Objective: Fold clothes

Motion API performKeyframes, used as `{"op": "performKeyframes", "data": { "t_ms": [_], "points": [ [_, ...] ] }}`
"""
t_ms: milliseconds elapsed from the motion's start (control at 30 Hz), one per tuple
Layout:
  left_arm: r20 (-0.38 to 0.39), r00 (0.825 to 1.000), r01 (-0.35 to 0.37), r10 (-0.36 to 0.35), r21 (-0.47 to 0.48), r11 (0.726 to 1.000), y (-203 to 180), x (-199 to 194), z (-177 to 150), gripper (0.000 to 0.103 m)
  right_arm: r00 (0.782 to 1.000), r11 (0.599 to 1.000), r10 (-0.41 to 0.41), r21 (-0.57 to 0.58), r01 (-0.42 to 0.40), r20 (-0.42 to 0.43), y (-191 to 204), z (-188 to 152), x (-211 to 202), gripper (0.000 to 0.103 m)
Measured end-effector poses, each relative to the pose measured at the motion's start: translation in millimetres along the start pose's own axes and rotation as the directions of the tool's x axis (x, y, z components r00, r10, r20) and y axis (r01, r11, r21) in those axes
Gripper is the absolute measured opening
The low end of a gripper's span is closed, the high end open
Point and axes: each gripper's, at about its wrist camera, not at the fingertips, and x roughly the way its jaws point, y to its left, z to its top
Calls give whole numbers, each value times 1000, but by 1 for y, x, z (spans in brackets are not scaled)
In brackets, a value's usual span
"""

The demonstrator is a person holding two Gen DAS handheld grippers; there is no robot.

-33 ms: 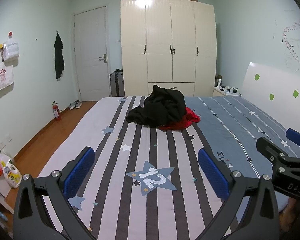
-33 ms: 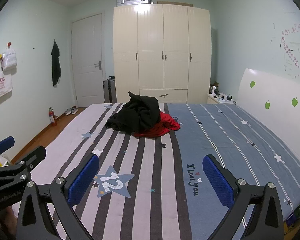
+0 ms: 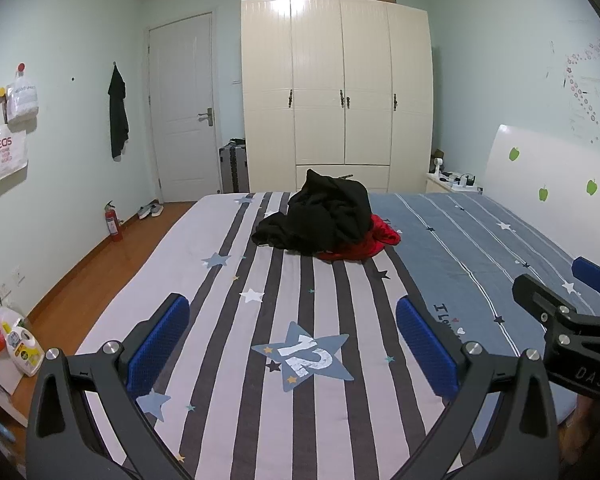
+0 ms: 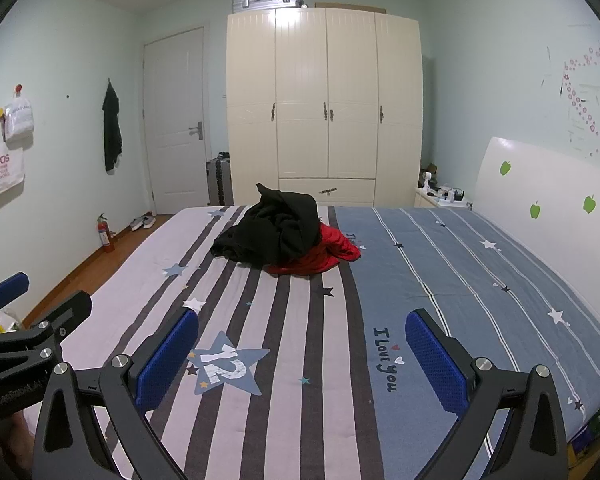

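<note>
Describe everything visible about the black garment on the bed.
The black garment is a soft, matte, dark fabric, crumpled into an unfolded heap with one peak standing up at its far side. It lies mid-bed on the striped bedsheet, near the seam where the stripes meet the blue half. It sits partly on top of a red garment, which sticks out beneath it on the headboard side. Neither gripper touches it; both are well short of it.
</note>
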Motion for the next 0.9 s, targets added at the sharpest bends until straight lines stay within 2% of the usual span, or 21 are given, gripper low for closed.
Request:
{"op": "performKeyframes", "data": {
  "t_ms": [733,767,800,900],
  "points": [
    [7,1000,-7,7,-8,1000,0,-3,-1,102,1000,1000,-4,8,4,-3,2,1,-1,103],
    [6,999,-36,36,-28,999,-1,-4,-1,102,1000,1000,-4,8,4,-3,2,1,-1,103],
    [-17,969,-245,246,-174,954,-1,-4,-1,102,1000,1000,-4,8,4,-3,2,1,0,103],
    [-17,969,-247,248,-174,953,-1,-5,-2,102,1000,1000,-5,9,5,-2,2,0,0,103]
  ]
}}
